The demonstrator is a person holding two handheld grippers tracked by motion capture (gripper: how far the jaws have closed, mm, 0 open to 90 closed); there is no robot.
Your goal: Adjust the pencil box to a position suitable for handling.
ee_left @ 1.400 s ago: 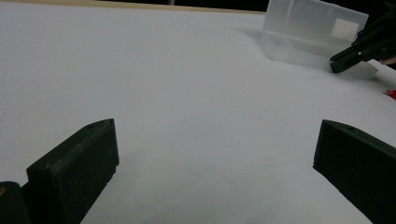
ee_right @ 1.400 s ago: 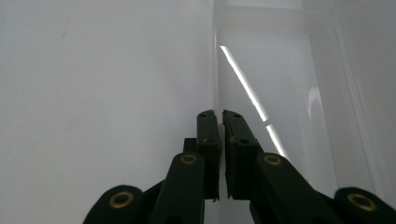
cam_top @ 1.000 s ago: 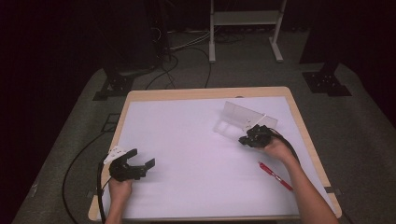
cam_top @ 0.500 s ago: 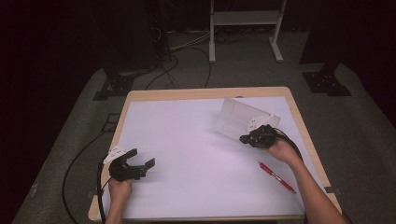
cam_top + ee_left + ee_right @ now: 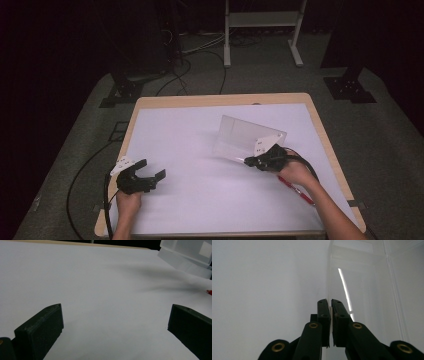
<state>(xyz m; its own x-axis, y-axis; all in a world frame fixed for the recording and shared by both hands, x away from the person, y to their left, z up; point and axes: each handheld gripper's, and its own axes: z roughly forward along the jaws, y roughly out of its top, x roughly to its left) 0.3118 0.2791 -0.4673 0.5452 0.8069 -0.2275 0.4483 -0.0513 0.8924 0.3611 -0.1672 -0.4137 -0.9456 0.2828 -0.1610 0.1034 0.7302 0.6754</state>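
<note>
Clear plastic box (image 5: 247, 138) in right gripper (image 5: 251, 161)

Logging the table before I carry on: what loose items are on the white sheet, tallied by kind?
Clear plastic box, lid edge pinched by the right hand-held gripper: 1
Red pen, lying beside the right hand: 1
Total: 2
</note>
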